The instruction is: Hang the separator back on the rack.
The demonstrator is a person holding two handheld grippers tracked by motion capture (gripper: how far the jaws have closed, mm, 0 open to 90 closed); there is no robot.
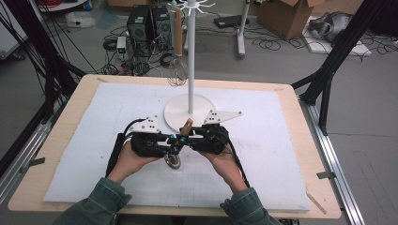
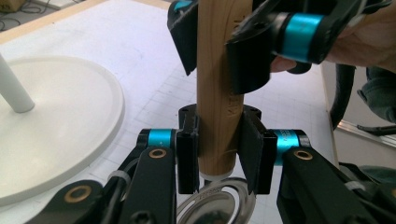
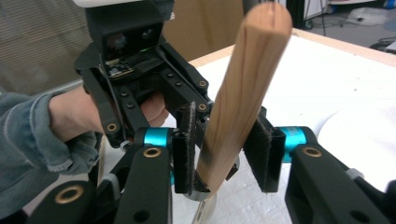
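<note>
The left claw point(image 2: 217, 154) clamps the lower end of the round light-wood handle point(image 2: 219, 88) of a utensil, just above its shiny metal head point(image 2: 215, 205). The right claw point(image 3: 229, 154) straddles the same handle higher up; jaws appear slightly apart, contact uncertain. Both hover above the white-covered table point(image 1: 263, 154).

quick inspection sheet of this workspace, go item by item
surface: wooden table covered by a white gridded mat
job's things: utensil with wooden handle and metal end; white rack base with pole; whisk hanging from the rack
clutter: nothing seen on the mat
grippers: left tongs closed on the handle near its metal end; right tongs astride the handle higher up, one pad with a gap
cables: black cable from each gripper; many on the floor
surroundings: computer towers, cardboard box, black frame legs
</note>
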